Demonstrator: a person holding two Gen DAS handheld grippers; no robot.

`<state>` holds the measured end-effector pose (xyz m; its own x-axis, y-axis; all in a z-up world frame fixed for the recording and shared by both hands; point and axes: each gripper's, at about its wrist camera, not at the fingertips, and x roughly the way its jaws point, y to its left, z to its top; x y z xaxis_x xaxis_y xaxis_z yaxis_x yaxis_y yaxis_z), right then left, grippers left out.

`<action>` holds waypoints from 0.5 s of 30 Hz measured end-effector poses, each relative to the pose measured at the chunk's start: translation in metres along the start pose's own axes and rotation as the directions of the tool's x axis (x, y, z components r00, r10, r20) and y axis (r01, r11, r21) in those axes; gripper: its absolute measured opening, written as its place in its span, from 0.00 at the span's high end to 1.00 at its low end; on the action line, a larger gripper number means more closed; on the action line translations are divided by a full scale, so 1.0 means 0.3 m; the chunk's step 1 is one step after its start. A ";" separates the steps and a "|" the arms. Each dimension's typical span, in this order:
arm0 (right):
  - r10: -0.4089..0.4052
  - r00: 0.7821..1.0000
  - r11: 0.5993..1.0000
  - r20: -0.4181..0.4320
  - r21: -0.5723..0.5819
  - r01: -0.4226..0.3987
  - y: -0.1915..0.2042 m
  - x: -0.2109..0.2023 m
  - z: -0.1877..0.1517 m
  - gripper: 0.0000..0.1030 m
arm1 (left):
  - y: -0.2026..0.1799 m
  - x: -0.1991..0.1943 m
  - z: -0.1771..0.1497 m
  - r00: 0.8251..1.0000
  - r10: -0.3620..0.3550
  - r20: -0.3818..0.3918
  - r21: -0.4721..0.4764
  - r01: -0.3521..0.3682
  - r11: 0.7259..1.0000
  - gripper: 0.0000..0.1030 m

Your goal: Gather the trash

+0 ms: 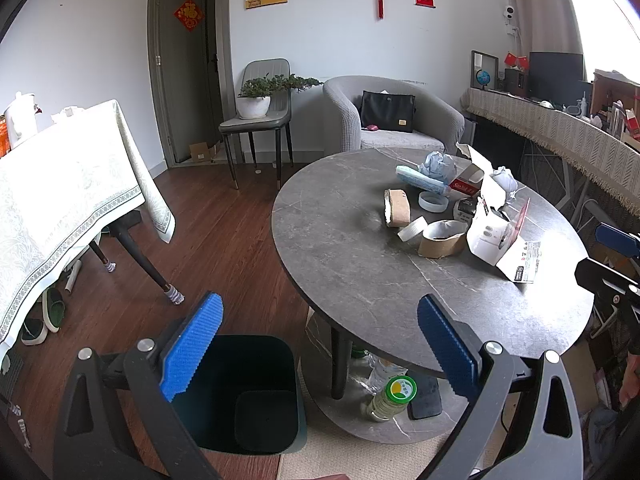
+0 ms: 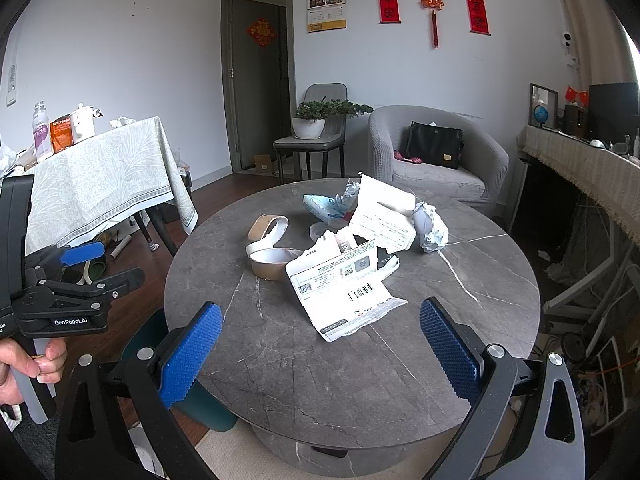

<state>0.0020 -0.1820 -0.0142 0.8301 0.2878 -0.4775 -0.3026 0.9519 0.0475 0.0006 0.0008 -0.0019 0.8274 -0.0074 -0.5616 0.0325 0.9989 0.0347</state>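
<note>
1. Round grey stone counter (image 2: 280,360) fills the middle of the room and serves as the landmark; left of it stands a cloth-covered table (image 2: 100,176) carrying a bottle (image 2: 41,132) and an orange packet (image 2: 61,133).
2. Beyond the counter, a grey chair (image 2: 316,136) holds a potted plant (image 2: 312,118), and to its right a grey armchair (image 2: 436,152) holds a black bag (image 2: 435,148).
3. Left of the counter, on the floor just beside its edge, sits a dark open bin (image 1: 248,392); the left gripper (image 1: 320,344) hangs above it, jaws spread wide and empty.
4. On the counter's lower shelf lies a bottle with a green-and-yellow cap (image 1: 394,396).
5. Trash sits clustered on the counter's far half: a brown tape roll (image 2: 267,226), a white ring (image 2: 260,248) and a wider cardboard ring (image 2: 274,264) towards the left.
6. A torn white box with a barcode (image 2: 344,288) lies at the centre, nearest the right gripper (image 2: 320,344).
7. Behind the box are a pale blue packet (image 2: 320,204) and an upright torn carton flap (image 2: 384,216); a crumpled paper ball (image 2: 430,226) lies at the right.
8. Right gripper hovers over the counter's near edge, jaws wide apart, holding nothing, the trash well ahead of it.
9. Right of the counter runs a long fringed shelf (image 2: 580,160).
</note>
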 end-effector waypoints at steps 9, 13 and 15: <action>0.000 1.000 1.000 0.000 0.000 0.000 0.008 -0.004 0.006 0.02 | 0.000 0.000 0.000 1.000 0.000 0.000 0.001 0.000 1.000 0.03; 0.000 1.000 1.000 0.000 0.000 0.000 0.008 -0.005 0.005 0.02 | 0.000 0.000 0.001 1.000 0.000 0.000 0.000 0.000 1.000 0.03; 0.001 1.000 1.000 0.000 0.000 -0.001 0.007 -0.005 0.005 0.02 | 0.000 0.000 0.001 1.000 0.000 0.000 0.000 0.000 1.000 0.03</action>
<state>0.0007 -0.1802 -0.0119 0.8296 0.2889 -0.4778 -0.3035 0.9516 0.0485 0.0007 0.0009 -0.0018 0.8272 -0.0070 -0.5618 0.0321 0.9989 0.0348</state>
